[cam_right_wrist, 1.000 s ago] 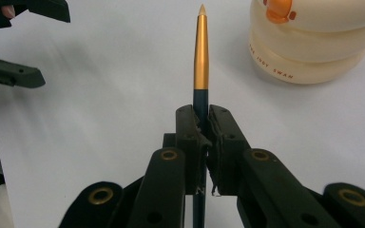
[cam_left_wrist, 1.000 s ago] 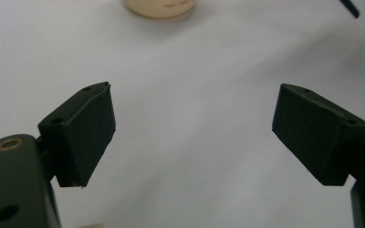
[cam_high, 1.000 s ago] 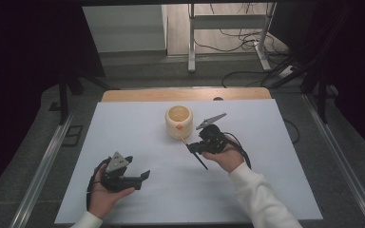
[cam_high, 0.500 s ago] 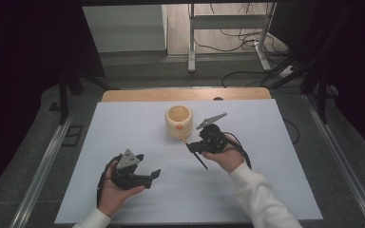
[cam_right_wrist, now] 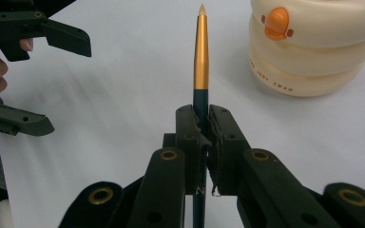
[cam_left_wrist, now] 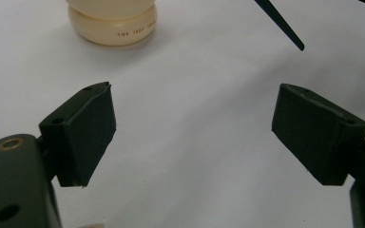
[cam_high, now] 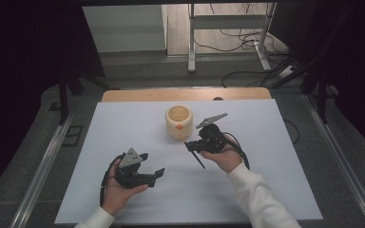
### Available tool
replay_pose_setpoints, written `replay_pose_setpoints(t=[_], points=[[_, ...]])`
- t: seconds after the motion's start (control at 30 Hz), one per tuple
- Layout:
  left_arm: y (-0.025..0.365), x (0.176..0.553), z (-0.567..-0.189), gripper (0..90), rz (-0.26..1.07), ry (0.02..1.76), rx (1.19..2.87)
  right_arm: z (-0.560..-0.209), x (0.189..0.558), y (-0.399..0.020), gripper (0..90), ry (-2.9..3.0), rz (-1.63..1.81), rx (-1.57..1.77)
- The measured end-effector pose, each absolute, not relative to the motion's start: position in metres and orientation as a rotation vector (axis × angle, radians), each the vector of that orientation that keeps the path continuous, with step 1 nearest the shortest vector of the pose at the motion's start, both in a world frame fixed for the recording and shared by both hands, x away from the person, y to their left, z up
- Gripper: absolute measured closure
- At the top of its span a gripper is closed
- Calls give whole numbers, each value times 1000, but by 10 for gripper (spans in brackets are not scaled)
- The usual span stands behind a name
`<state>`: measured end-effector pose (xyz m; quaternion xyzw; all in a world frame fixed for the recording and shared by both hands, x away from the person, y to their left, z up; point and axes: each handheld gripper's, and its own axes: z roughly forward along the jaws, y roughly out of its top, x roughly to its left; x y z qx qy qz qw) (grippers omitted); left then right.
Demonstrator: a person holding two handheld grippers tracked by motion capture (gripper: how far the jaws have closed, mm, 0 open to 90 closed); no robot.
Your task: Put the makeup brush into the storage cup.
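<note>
My right gripper (cam_high: pixel 193 145) (cam_right_wrist: pixel 202 124) is shut on a dark pen (cam_high: pixel 196 156) (cam_right_wrist: pixel 201 52), gripping its dark barrel. The pen's gold end points toward a cream ring-shaped holder (cam_high: pixel 178 121) (cam_right_wrist: pixel 309 45) that has an orange duck bill on its side. In the high view the gold tip lies just beside the holder's base. My left gripper (cam_high: pixel 153 164) (cam_left_wrist: pixel 192 128) is open with nothing between its pads, low over the white sheet, left of the pen. Its own view has the holder (cam_left_wrist: pixel 111 21) ahead and the pen's dark end (cam_left_wrist: pixel 279 23) at upper right.
A white sheet (cam_high: pixel 266 180) covers the table, with a wooden strip (cam_high: pixel 185 94) along the far edge. Metal rails run down both sides. Beyond the table stand a frame's legs and loose cables (cam_high: pixel 247 71) on the floor.
The left hand has shifted slightly to the right with its open gripper. The right hand and the pen have kept still.
</note>
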<state>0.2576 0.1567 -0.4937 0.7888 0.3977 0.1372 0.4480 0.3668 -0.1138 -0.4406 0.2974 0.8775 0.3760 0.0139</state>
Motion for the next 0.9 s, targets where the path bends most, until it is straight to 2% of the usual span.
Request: replay_pose_setpoints(t=[0.53,0.9], points=[[156,259,-495,160,313,987,1933,-444,364,-109,835,2727,1199,923],[142,266,-495,171,259,965,1905,-445,362,-104,835,2707,1273,934]])
